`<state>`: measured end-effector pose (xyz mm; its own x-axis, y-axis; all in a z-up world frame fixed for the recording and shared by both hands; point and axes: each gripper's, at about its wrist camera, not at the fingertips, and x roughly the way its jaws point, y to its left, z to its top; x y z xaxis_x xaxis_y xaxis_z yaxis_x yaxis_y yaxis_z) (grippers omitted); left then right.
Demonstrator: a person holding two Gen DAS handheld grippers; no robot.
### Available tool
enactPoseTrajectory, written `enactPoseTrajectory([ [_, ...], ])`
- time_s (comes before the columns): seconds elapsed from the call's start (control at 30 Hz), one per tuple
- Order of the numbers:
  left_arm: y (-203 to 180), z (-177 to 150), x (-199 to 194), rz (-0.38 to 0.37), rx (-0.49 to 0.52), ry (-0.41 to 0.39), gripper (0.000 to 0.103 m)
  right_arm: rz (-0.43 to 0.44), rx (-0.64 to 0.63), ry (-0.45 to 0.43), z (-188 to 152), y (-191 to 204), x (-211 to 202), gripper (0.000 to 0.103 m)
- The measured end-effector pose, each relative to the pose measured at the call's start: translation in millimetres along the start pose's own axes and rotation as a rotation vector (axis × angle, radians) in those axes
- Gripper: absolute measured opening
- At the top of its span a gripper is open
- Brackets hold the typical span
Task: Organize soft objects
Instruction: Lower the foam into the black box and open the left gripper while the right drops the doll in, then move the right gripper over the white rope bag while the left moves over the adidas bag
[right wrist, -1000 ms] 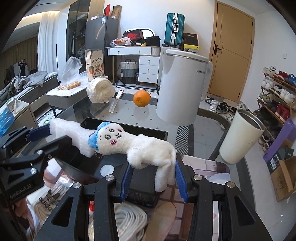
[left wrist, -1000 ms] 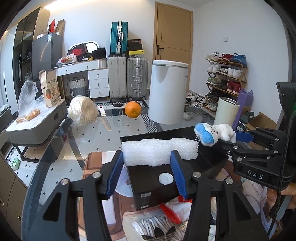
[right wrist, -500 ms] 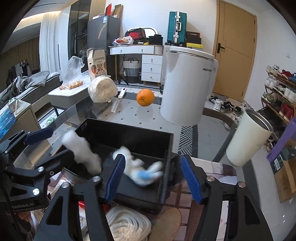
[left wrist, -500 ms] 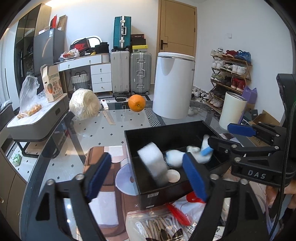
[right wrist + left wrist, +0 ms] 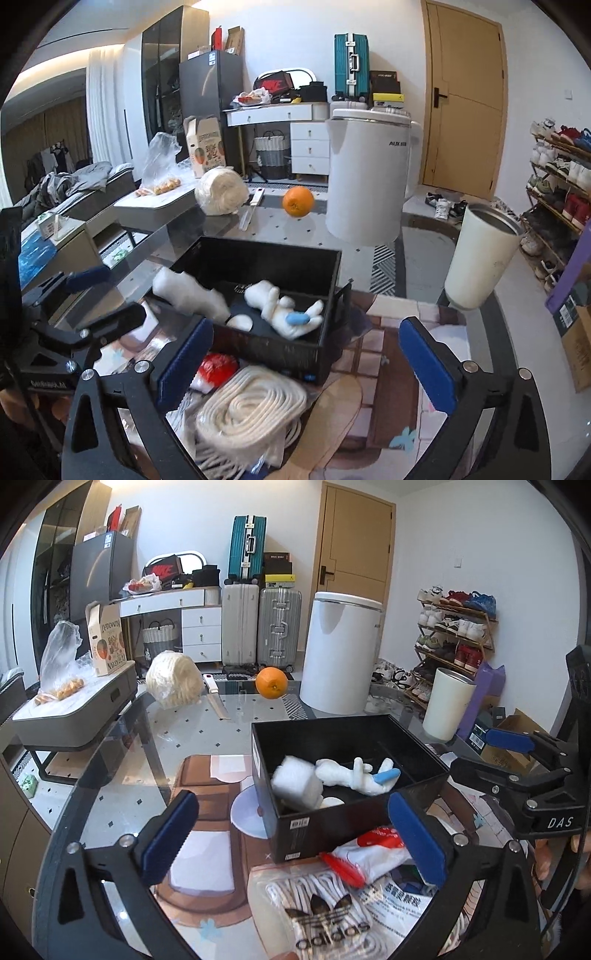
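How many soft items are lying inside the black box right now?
2. The white foam block leans against the near-left wall of the black box; the white plush toy lies on the floor to its right. Anything beneath them would be hidden.

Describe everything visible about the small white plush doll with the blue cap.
The small white plush doll is fuzzy, with a rounded body, stubby limbs splayed and a blue cap at its head end. It lies flat on its side on the floor of the open black box, head toward the near wall. The white foam block leans in the box beside it; neither gripper touches it.
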<state>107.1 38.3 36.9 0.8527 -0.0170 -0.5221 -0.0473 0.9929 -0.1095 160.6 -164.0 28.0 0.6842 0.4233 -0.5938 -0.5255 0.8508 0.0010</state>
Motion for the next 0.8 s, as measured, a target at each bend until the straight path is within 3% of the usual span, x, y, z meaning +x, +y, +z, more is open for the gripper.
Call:
enactPoseTrajectory([
  [0.3, 2, -12, -22, 0.006, -0.010, -0.013, 0.103, 0.016, 0.034, 0.035, -22, -3, -14, 0.102],
  [0.8, -12, -40, -35, 0.045, 0.040, 0.028, 0.103, 0.052, 0.042, 0.069, -27, 0, -21, 0.102],
])
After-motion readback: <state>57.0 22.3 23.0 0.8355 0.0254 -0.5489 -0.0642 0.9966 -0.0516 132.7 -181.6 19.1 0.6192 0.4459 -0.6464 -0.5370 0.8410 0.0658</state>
